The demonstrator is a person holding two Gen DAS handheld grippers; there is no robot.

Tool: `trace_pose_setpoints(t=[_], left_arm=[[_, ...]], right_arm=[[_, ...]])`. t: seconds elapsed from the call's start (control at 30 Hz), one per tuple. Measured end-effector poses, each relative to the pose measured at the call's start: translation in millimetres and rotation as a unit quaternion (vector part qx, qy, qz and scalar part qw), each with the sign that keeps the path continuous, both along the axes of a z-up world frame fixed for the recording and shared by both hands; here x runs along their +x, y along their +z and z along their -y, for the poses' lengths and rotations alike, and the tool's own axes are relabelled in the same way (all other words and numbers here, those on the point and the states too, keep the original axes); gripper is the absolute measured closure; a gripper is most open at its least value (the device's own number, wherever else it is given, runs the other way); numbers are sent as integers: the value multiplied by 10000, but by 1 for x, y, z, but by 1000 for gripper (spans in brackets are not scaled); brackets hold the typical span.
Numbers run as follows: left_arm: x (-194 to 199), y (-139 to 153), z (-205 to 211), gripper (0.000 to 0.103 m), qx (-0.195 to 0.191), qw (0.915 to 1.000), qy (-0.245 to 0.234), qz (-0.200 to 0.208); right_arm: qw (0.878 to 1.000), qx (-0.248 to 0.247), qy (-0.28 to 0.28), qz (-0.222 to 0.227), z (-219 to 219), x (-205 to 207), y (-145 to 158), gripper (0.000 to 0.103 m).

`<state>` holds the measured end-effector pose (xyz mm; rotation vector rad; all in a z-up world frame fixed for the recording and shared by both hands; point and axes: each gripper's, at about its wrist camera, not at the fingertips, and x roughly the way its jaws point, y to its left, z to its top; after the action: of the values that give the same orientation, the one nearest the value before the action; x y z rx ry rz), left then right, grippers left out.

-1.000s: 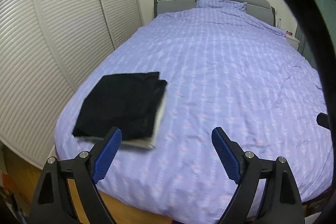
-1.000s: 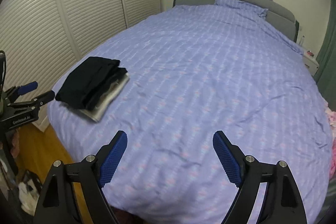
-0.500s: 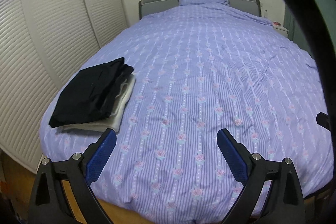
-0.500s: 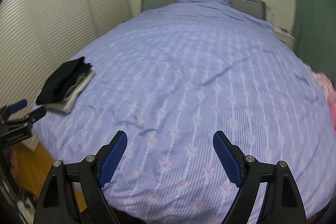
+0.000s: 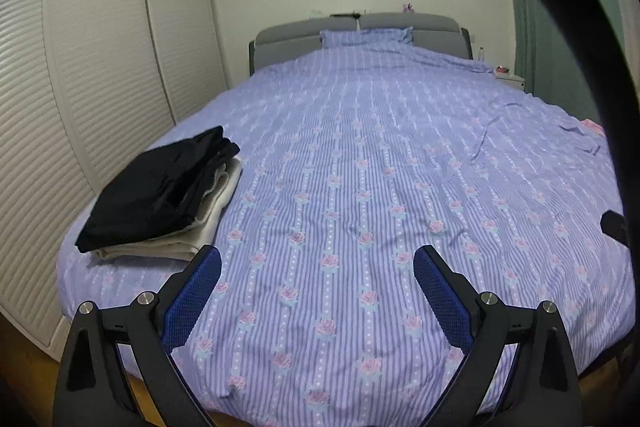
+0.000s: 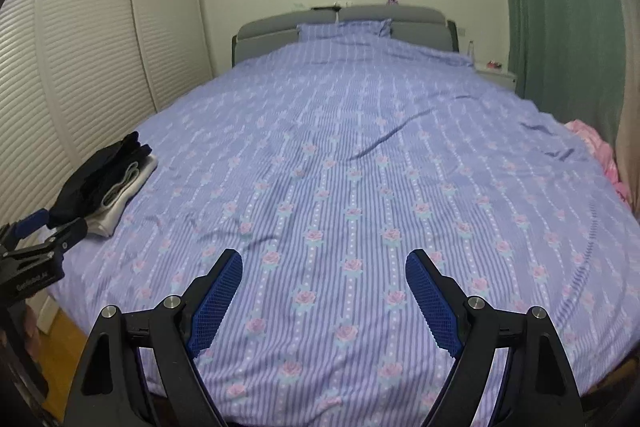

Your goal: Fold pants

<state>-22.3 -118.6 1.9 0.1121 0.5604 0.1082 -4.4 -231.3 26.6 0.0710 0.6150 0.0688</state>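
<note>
Big bed (image 5: 360, 187) in lilac stripes, bare across the middle. Black pants (image 5: 160, 191) sit folded on a pale stack at its near left corner. Left claw (image 5: 316, 291) wide apart, right claw (image 6: 324, 291) too, both empty. Looks done, unless that pink heap (image 6: 600, 155) at the right edge holds more.

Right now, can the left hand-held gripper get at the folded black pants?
Probably yes. The left hand-held gripper is open and empty, and the black pants lie exposed atop a white garment, just left of it.
</note>
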Motion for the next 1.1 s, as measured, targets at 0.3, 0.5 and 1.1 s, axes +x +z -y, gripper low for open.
trace_pose_setpoints(t=[0.3, 0.5, 1.1], left_arm=[[-52, 15, 2, 0, -188, 9994, -153, 257], [-69, 21, 13, 0, -225, 9986, -295, 376], [-77, 24, 36, 0, -242, 9983, -463, 272]], right_arm=[[9992, -211, -15, 342, -11, -61, 16, 18], [9987, -220, -127, 447, -8, -90, 25, 18], [9982, -203, -130, 548, -2, -105, 30, 13]])
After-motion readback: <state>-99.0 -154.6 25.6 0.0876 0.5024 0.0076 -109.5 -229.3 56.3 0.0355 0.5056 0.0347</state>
